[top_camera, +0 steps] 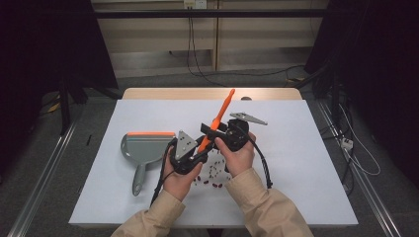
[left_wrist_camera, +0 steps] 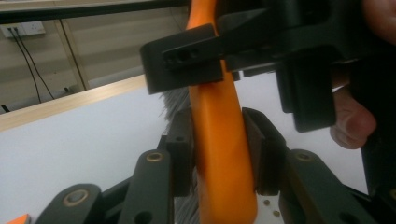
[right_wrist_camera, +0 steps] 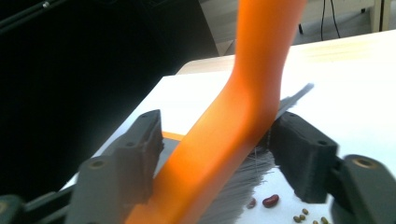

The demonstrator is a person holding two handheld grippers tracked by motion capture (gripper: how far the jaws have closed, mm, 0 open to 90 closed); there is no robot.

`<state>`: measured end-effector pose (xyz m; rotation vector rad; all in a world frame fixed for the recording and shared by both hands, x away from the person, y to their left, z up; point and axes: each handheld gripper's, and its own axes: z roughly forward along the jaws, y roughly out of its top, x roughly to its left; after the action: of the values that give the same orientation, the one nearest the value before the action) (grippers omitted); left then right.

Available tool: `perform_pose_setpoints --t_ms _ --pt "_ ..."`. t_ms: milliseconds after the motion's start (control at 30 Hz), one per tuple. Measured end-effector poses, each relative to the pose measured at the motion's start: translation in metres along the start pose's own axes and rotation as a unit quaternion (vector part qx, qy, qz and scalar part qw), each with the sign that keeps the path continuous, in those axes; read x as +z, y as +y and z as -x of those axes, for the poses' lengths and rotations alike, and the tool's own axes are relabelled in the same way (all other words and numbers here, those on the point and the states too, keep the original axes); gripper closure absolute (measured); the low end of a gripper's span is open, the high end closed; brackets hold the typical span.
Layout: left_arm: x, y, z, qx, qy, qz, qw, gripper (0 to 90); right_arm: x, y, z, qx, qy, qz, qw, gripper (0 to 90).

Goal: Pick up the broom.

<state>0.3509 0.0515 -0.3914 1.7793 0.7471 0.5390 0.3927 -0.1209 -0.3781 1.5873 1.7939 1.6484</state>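
While the left tool [top_camera: 195,150] clamps one orange brush [top_camera: 217,120], right tool [top_camera: 221,129] straddles it, pads apart; one grey dustpan [top_camera: 143,148] left, scattered beans [top_camera: 213,173] on worktop [top_camera: 296,163]

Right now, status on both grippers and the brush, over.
Left gripper shut on orange brush. Right gripper astride its handle, grip unclear. Beans scattered below, dustpan clear to the left.
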Motion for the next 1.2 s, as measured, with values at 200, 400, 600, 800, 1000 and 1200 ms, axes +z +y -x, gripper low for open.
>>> perform_pose_setpoints --t_ms 200,400,600,800,1000,1200 --pt "0.004 -0.001 0.006 0.009 0.000 0.000 1.0000 59.0 -0.005 0.005 0.003 0.029 0.004 -0.020 0.9994 53.8" --pt "0.004 0.000 0.004 -0.004 -0.024 -0.004 0.9997 58.1 -0.007 0.010 0.004 0.003 -0.004 -0.024 0.9997 70.8" --pt "0.002 -0.003 -0.003 -0.017 -0.035 -0.016 0.9991 47.9 -0.014 0.018 0.009 -0.023 -0.005 -0.023 0.9995 70.8" --pt "-0.003 -0.002 -0.010 -0.019 -0.042 -0.015 0.9988 36.1 -0.022 0.024 0.017 -0.050 -0.004 -0.041 0.9979 70.8" --pt "-0.007 -0.001 -0.017 -0.016 -0.058 -0.011 0.9981 26.8 -0.030 0.027 0.029 -0.067 -0.010 -0.055 0.9962 70.8" --pt "-0.014 0.001 -0.025 -0.019 -0.068 -0.017 0.9973 21.7 -0.037 0.030 0.037 -0.089 -0.012 -0.070 0.9935 70.8"
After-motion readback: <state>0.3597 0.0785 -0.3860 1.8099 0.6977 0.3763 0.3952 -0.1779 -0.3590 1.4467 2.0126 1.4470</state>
